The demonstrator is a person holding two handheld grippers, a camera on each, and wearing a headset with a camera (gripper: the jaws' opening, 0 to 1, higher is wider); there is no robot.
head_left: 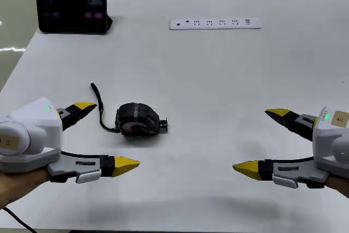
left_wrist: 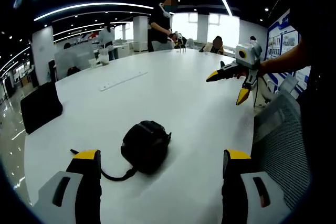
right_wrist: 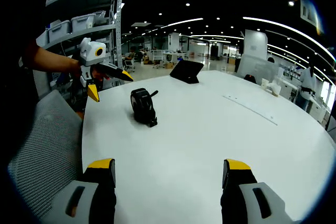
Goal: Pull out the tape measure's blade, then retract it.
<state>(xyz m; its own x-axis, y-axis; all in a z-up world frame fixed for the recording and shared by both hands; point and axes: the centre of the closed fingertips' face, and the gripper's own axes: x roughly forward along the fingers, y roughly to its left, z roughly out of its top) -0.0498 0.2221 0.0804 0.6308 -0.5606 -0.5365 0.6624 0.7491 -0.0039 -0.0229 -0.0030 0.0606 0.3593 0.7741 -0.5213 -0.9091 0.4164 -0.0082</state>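
At the far left of the white counter a dark tablet stands propped on its stand, close to the edge. Nearer, the left gripper hovers with its yellow-tipped jaws spread wide and nothing between them. Just to its right lies the black tape measure, apart from the jaws, its wrist strap trailing back toward the upper tip. Farther back and to the right a white power strip lies flat. The right gripper hangs well apart from the tape measure – jaws likewise spread and empty. The counter is large, glossy and rounded at its end – around it a big open room with long ceiling lights, a shelving rack of bins, a mesh chair and people at the far side.
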